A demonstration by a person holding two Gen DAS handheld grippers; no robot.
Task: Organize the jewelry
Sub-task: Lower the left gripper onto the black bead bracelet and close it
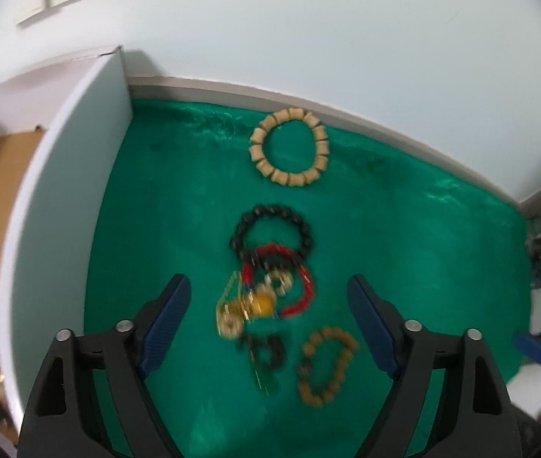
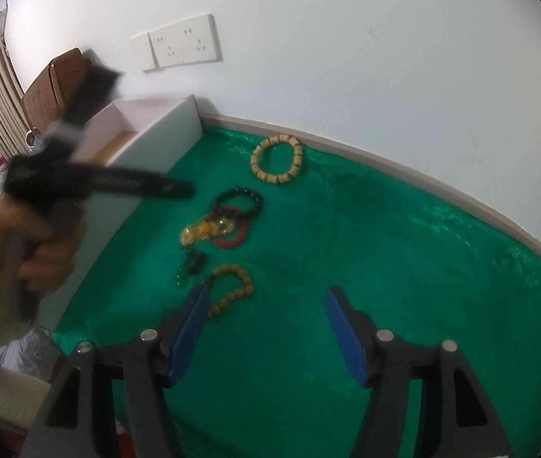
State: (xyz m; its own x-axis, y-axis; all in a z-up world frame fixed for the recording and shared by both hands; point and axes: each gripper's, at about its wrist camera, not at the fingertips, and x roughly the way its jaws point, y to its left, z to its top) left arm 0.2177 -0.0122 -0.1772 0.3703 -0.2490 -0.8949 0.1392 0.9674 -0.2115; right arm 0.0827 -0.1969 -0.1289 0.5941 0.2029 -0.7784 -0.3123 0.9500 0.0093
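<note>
The jewelry lies on a green cloth that covers the table, and beside it, on the left, stands a white box with a brown bottom, which I judge is the place where the pieces must go. Farthest from the grippers, near the wall, a tan bracelet of blocky beads lies alone, so it is easy to take. Closer, a black bracelet touches and partly overlaps a red bracelet, and a gold piece with a yellow bead lies tangled on the red one; this heap will probably need care to separate. Nearest, a small dark piece and a brown bracelet lie just beside each other. The left gripper hovers above the heap with its jaws wide apart and holds nothing; the heap sits between its fingers in the left wrist view, so I think it is aiming at this heap. The right gripper is also spread wide and empty, low over the bare cloth, with the brown bracelet just beside its left finger. In the right wrist view the person's left hand is blurred. No piece on the cloth is lifted yet; something golden shows blurred at the box's near end.
</note>
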